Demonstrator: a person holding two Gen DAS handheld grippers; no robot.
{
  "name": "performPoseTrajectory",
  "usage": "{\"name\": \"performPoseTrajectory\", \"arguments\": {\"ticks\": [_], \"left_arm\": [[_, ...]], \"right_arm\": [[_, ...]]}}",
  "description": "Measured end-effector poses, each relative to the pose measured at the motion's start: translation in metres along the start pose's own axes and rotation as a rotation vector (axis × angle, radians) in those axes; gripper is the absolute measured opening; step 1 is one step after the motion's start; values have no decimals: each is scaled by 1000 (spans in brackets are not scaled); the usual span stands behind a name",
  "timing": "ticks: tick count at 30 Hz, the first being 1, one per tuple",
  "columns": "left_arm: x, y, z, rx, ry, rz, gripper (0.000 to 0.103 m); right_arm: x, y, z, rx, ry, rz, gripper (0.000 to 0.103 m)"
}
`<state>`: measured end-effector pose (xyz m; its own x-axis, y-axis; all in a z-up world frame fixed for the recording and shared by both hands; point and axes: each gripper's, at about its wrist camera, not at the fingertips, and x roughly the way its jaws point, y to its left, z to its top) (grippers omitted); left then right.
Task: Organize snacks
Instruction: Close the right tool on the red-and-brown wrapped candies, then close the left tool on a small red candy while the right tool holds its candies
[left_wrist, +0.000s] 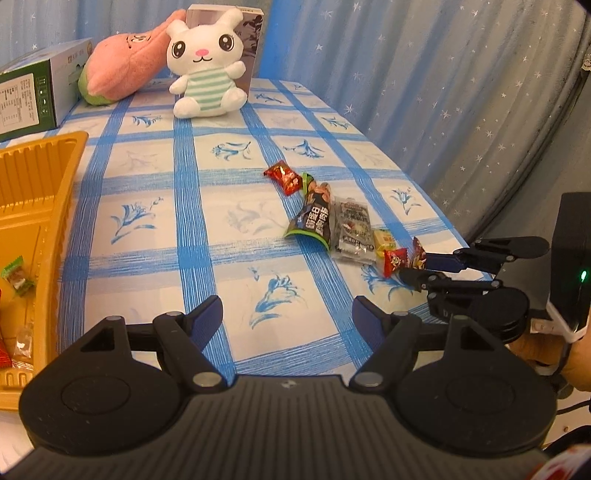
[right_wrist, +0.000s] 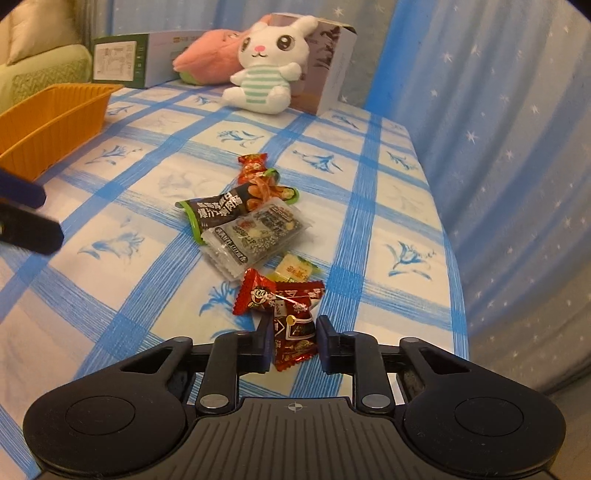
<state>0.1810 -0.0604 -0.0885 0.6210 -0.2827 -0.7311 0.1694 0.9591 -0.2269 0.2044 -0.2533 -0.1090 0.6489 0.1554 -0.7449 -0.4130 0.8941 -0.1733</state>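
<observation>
Snacks in a loose line across the checked cloth (left_wrist: 155, 229), toward its right edge. Nearest the right gripper (right_wrist: 293, 339): a dark red packet (right_wrist: 295, 332), upright between the fingers (right_wrist: 264, 343), narrowed onto it with a pad at each side. Same grip in the left view, the packet (left_wrist: 419, 254) pinched just above the cloth.

Touching that packet on its left, a red cartoon candy (right_wrist: 255, 295). Just behind, a yellow candy (right_wrist: 295, 269), partly hidden. Further on, a grey packet (right_wrist: 255, 236) overlapping the lower edge of a black packet (right_wrist: 229, 210) with green trim. At the far end of the line, another red candy (right_wrist: 253, 166), touching the black packet's tip.

Left gripper (left_wrist: 287, 317) low over bare cloth, fingers spread wide, nothing between them. Well apart from the snack line.

Orange tray (left_wrist: 37, 177) on the left side of the table, ribbed walls, a green candy (left_wrist: 16, 275) and a few other wrapped pieces inside; those too cropped to name.

At the back: a white bunny (left_wrist: 207, 66) in a striped shirt, seated against a brown box (left_wrist: 253, 40). Beside it, a pink plush (left_wrist: 122, 62) leaning over a green box (left_wrist: 33, 92) lying flat. Blue starred curtain (left_wrist: 443, 92) behind and along the right.
</observation>
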Motion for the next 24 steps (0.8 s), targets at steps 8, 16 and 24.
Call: {"name": "performPoseTrajectory", "arguments": {"ticks": [8, 16, 24], "left_arm": [[1, 2, -3, -6, 2, -2, 75], [4, 5, -5, 5, 0, 7, 74], [28, -17, -8, 164, 15, -49, 57]], "right_arm": [[-1, -23, 11, 182, -19, -76, 23], [1, -17, 16, 275, -30, 212, 23], [-12, -32, 14, 421, -36, 194, 23]]}}
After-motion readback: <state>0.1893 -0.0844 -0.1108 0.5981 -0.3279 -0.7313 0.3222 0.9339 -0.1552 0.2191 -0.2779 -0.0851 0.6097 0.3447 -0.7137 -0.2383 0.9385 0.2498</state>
